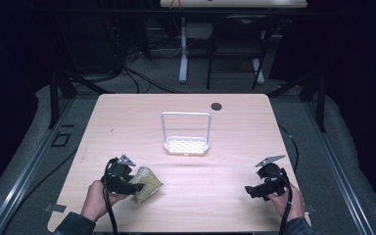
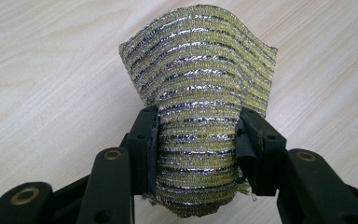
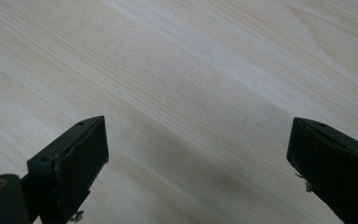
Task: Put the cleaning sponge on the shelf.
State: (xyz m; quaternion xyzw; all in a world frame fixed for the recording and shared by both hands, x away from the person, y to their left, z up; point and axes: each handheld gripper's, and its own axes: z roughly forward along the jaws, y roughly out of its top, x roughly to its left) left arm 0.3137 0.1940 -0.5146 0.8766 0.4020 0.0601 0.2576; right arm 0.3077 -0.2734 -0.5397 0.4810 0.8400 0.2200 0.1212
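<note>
A yellow-and-silver striped scrubbing pad (image 1: 146, 183) is pinched in my left gripper (image 1: 136, 186) near the table's front left. In the left gripper view the pad (image 2: 200, 102) bulges between the two black jaws, and my left gripper (image 2: 196, 140) is shut on it, holding it just above the wood. My right gripper (image 1: 250, 191) sits low at the front right, held by a hand. In the right gripper view my right gripper (image 3: 198, 154) stands open, with bare wood between its jaws.
A white wire rack (image 1: 186, 145) with a perforated base and a tall hoop handle stands mid-table. A dark round hole (image 1: 216, 105) marks the far edge of the wooden table (image 1: 127, 122). Desk legs and cables lie on the floor beyond.
</note>
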